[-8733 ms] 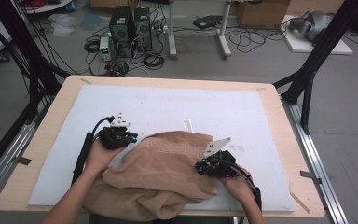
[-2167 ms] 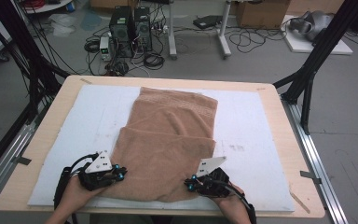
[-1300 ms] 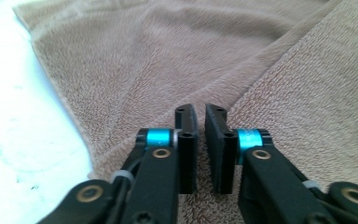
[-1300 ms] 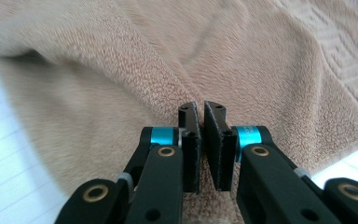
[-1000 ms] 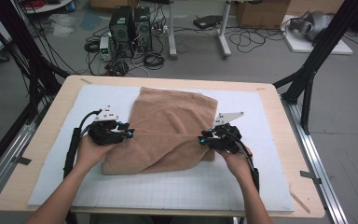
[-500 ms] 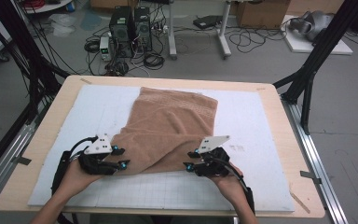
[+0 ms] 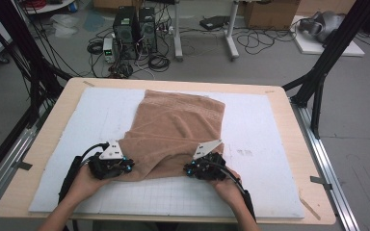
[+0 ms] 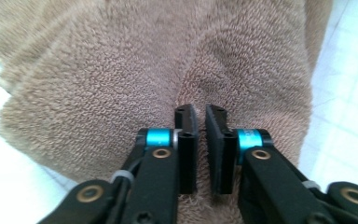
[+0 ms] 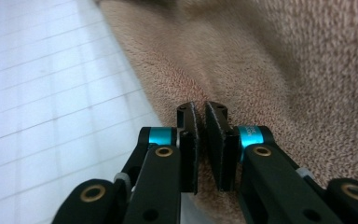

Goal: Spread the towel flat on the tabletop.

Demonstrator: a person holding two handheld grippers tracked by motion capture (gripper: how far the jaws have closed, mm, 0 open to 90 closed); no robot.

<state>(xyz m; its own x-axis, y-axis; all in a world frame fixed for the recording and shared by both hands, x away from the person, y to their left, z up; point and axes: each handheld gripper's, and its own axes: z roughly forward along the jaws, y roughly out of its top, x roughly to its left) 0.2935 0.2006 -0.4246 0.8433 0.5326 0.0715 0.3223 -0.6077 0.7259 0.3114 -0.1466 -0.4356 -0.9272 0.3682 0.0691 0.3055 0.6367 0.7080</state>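
The left gripper (image 7: 125,166) and right gripper (image 7: 189,169) each pinch the brown towel (image 7: 176,127) at its near corners; around the towel the white mat (image 7: 270,144) lies bare.

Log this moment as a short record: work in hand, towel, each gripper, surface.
work: folding a brown towel on the table
towel: partly folded, rumpled, far edge flat, near edge bunched between the grippers
left gripper: jaws just closed, pinching towel pile at the near left corner
right gripper: jaws just closed, pinching towel pile at the near right corner
surface: white gridded mat on a wooden table
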